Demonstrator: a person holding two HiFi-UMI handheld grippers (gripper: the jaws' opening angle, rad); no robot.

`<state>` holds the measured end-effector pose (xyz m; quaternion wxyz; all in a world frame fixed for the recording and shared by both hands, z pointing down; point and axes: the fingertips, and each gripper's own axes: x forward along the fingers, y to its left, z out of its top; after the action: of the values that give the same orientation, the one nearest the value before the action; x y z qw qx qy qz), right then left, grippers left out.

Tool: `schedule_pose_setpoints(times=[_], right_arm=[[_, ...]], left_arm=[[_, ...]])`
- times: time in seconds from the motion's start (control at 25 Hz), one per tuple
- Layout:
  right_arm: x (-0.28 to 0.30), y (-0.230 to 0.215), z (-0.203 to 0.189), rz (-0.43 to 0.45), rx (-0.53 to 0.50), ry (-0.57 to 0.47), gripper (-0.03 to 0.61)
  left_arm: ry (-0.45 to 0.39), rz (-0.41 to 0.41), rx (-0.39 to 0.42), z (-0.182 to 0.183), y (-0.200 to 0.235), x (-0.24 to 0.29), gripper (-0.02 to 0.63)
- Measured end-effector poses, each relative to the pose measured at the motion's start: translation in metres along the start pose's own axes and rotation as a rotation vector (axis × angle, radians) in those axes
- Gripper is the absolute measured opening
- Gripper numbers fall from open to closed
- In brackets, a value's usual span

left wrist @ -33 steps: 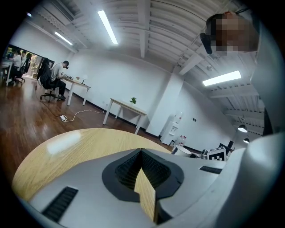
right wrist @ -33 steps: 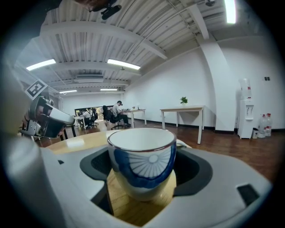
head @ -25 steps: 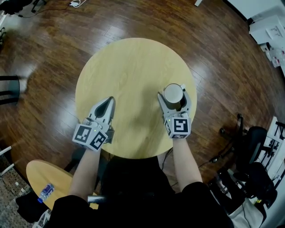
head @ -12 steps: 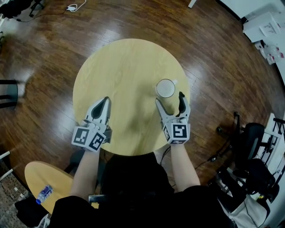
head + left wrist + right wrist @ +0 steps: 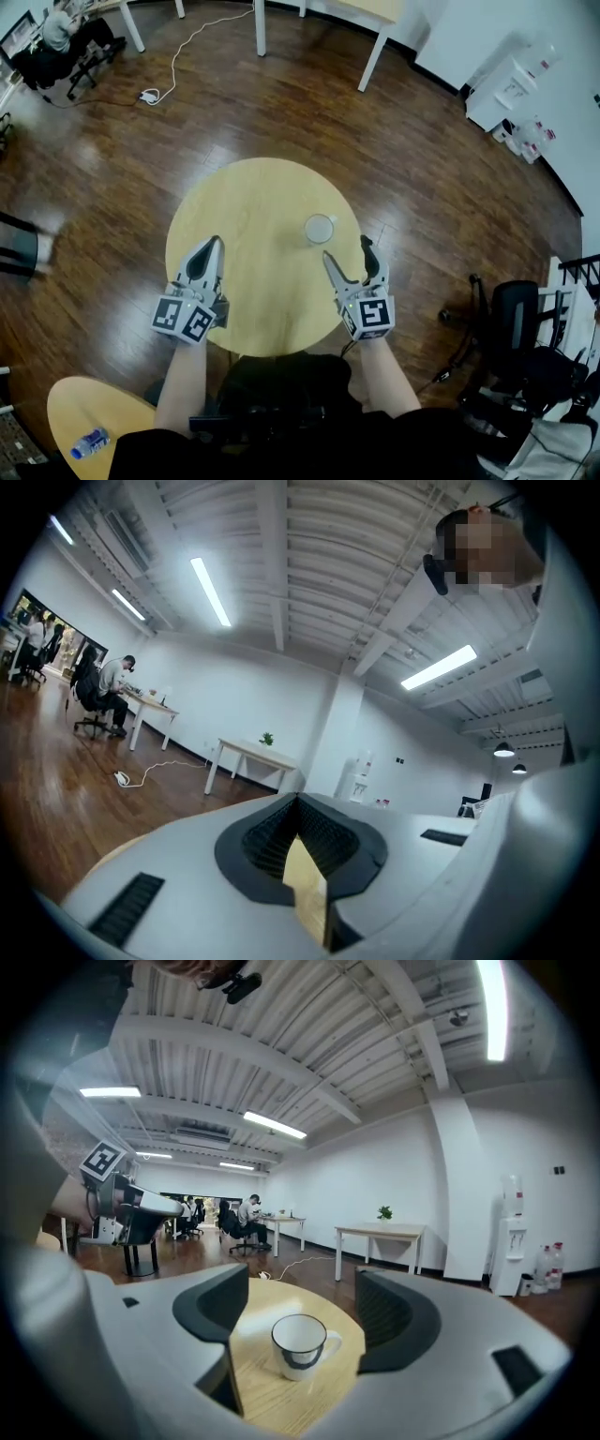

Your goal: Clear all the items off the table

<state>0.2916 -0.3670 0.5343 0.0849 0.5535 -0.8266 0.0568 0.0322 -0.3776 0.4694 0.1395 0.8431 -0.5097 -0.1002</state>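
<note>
**Mug alone on the counter, right gripper open toward it**

Our right gripper (image 5: 347, 251) has its jaws wide apart. They have just been closing a little, and they press on nothing. In the right gripper view the mug (image 5: 300, 1344) sits framed between them. From the head view it stands just beyond the jaw tips, apart from both.

The mug is white and upright, and its inside shows plain white. A dark curved band runs across its side, and its handle points to the right in the right gripper view.

Our left gripper (image 5: 212, 247) has its jaws together at the tips with nothing between them. It hangs over the near left edge of the counter (image 5: 253, 197).

Each gripper carries a cube (image 5: 367, 317) with black-and-white square markers.

The counter is round and pale wood, and it stands on a dark wooden floor (image 5: 112, 187).

At lower left, on a smaller round table (image 5: 70, 403), lies a bottle (image 5: 91, 441) with a blue label. Its print is too small to read, and we cannot tell what is in it.
</note>
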Motion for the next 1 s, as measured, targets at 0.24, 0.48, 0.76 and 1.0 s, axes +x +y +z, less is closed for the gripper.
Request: schedule_pose_setpoints(times=[0.24,0.48,0.76,1.0], right_arm=[[-0.027,0.013,0.050,-0.048,0.004,-0.081,0.224],[-0.034,0.055,0.064,0.004,-0.029,-0.070,0.202],[-0.051,0.057,0.093,-0.012,0.004,-0.129,0.141],[-0.065,0.063,0.091,-0.019,0.039,-0.165,0.141]], left_arm=[[-0.067,-0.001,0.043,0.050,0.002,-0.032,-0.008],[-0.110,0.035,0.067,0.075,0.004,-0.075,-0.009],[-0.187,0.059,0.074,0.098,-0.009,-0.109,-0.009],[-0.175,0.035,0.069,0.083,-0.007,-0.126,-0.009]])
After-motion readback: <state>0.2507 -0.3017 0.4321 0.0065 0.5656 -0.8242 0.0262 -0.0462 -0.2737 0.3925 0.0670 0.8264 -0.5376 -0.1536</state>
